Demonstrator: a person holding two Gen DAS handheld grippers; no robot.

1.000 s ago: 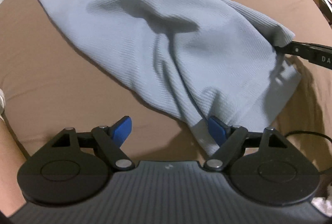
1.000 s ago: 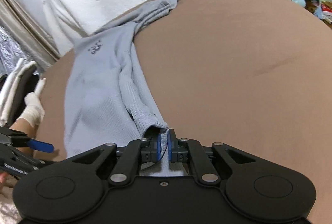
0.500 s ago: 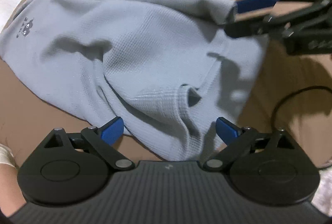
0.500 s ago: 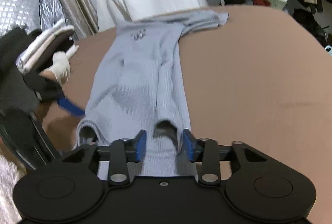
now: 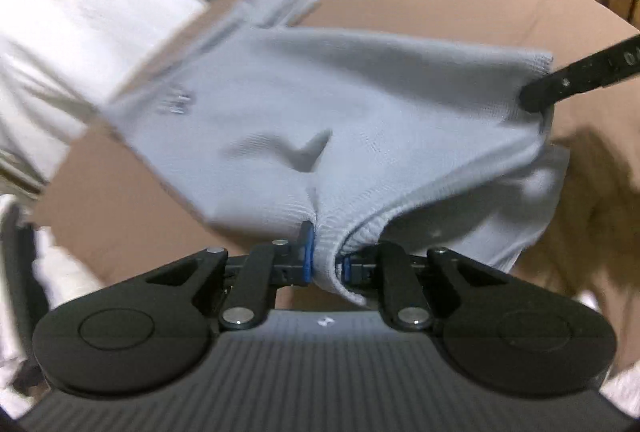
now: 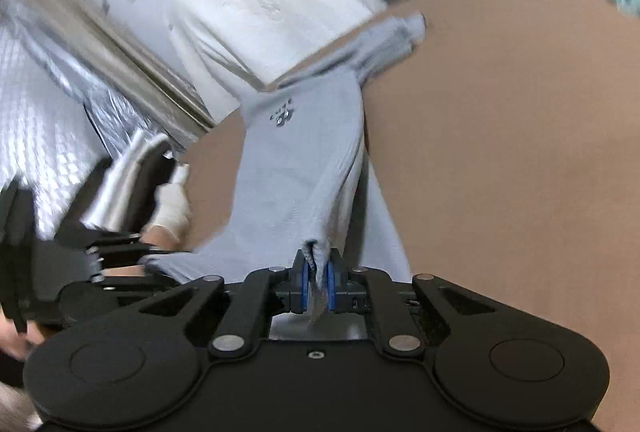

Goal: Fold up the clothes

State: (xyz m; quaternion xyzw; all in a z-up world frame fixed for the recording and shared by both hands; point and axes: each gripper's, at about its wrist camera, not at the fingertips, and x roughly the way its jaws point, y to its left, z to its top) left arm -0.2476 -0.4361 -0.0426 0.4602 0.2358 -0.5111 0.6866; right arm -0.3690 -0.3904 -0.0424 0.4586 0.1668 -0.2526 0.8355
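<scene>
Even indoor light, soft shadows on brown surface (image 5: pixel 460 12), strong motion blur, fisheye bending at edges

Small dark printed emblem on grey garment (image 6: pixel 298 152), lettering too blurred to read

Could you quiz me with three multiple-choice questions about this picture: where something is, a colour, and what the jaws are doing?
1. Where is the small dark print on the grey garment?
A. at the end far from both grippers
B. right beside the left gripper
C. under the right gripper

2. What colour is the surface under the garment?
A. green
B. brown
C. white

3. What is between the jaws of the left gripper?
A. nothing
B. a cable
C. the garment's ribbed edge

Answers: 1 A, the print sits up near the far end. 2 B, plain brown shows all round the cloth. 3 C, bunched cloth fills the gap; the right gripper pinches cloth too.
</scene>
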